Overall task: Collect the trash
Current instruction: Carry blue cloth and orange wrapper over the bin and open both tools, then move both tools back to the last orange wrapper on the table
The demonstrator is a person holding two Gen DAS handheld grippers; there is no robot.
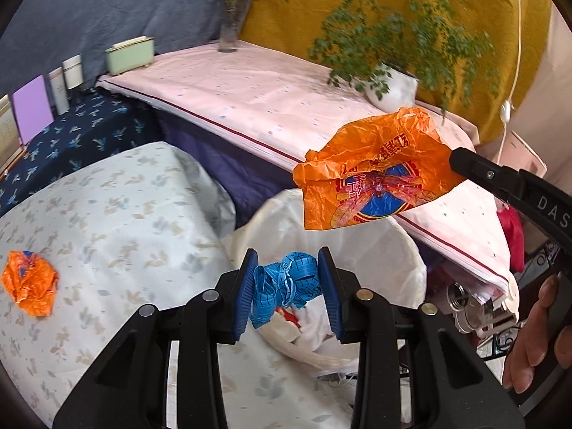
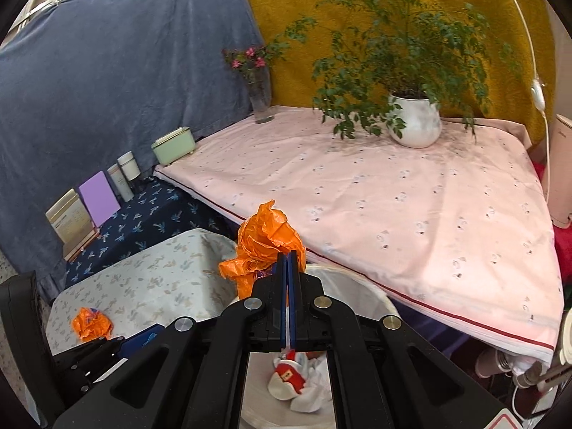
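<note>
My left gripper (image 1: 287,280) is shut on a crumpled blue tape measure (image 1: 286,287), held above a white-lined bin (image 1: 411,261). My right gripper (image 2: 287,255) is shut on an orange plastic bag (image 2: 261,239); in the left wrist view that bag (image 1: 371,171) hangs from the right gripper's black tip (image 1: 464,162), over the bin's far side. The bin (image 2: 357,286) holds red and white scraps (image 2: 289,379). A second crumpled orange bag (image 1: 30,286) (image 2: 91,323) lies on the floral-clothed table (image 1: 125,214).
A pink-clothed table (image 2: 393,196) carries a potted plant (image 2: 414,121), a vase of flowers (image 2: 261,103) and a green box (image 2: 173,150). Books and jars (image 2: 100,196) line a dark blue shelf. A hand (image 1: 536,332) holds the right gripper's handle.
</note>
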